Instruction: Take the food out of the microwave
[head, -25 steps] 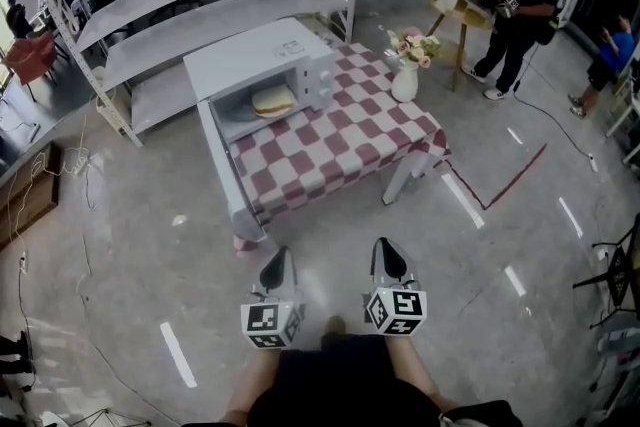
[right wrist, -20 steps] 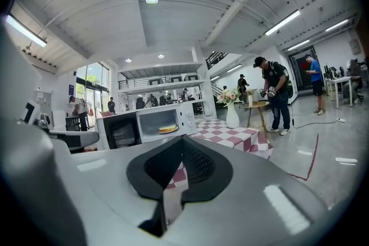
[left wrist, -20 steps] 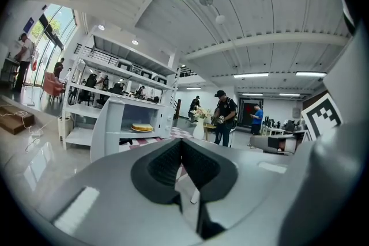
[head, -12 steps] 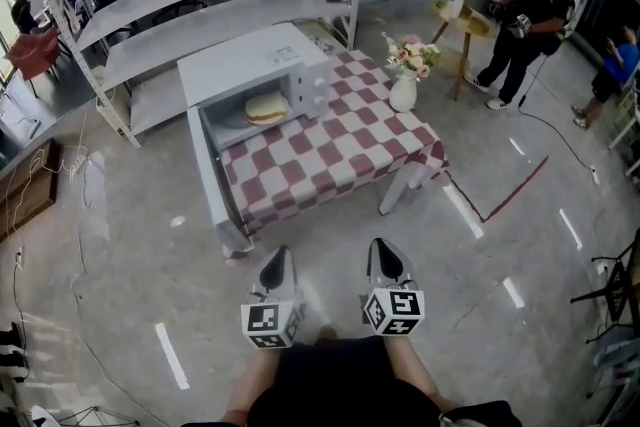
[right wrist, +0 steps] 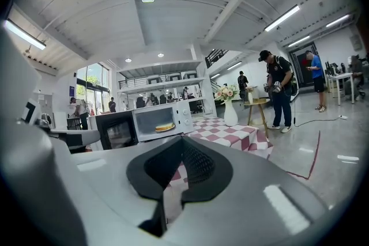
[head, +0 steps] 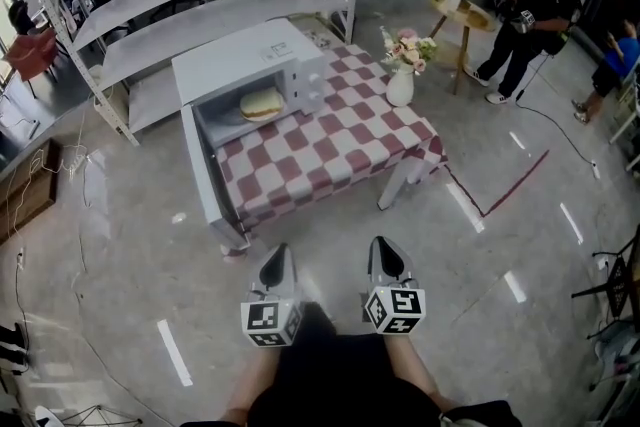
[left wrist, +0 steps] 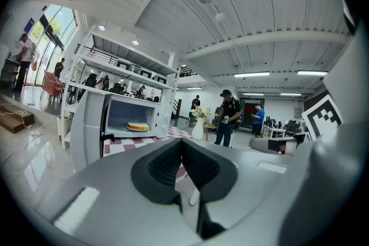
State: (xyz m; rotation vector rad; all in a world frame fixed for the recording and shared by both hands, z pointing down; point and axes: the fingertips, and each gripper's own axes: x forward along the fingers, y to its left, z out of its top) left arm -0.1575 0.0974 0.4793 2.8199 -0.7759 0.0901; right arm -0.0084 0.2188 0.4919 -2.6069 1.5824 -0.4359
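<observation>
Both grippers sit low in front of me in the head view, side by side over the bare floor, well short of the table (head: 345,145). My left gripper (head: 277,262) has its jaws pressed together with nothing between them, and its own view shows the pads meeting at the tip. My right gripper (head: 388,253) is the same, jaws closed and empty. The food (head: 261,103), a round flat bread-like piece on a plate, lies inside the microwave (head: 235,63) at the far left end of the checkered table. It is well apart from both grippers, ahead and a bit left of them. The microwave door (head: 203,177) hangs open toward me on the left side. In the left gripper view the food (left wrist: 138,126) shows above and left of the jaw tips; in the right gripper view it (right wrist: 165,127) sits just above them. A vase of flowers (head: 402,75) stands on the table right of the microwave.
</observation>
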